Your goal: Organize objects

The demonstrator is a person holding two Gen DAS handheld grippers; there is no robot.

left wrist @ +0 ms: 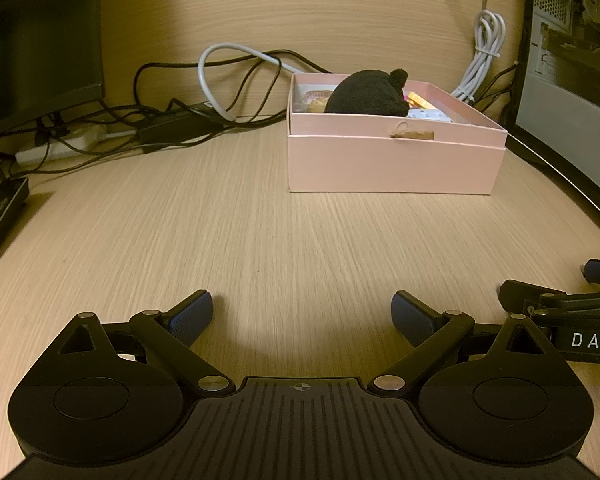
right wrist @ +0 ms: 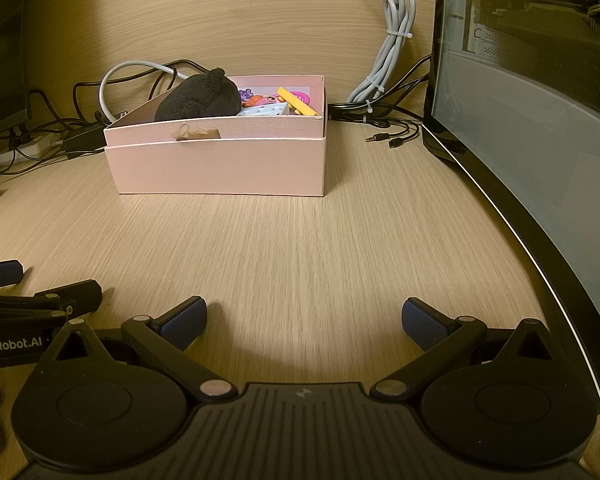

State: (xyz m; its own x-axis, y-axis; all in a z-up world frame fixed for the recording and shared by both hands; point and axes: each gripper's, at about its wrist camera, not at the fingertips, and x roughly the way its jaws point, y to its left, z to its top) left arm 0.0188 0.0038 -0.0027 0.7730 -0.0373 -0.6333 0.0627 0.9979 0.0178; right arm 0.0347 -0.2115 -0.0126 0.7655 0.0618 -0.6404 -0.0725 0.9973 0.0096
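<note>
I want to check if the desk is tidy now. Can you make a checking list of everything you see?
Surface: wooden desk, bare in front.
Job's things: pink box holds a black plush toy, a yellow piece and colourful small toys.
Clutter: nothing seen loose on the desk.
Grippers: left gripper and right gripper open, fingers holding nothing.
Cables: black tangle; tied grey bundle.
Surroundings: computer case on the right, monitor on the left.
</note>
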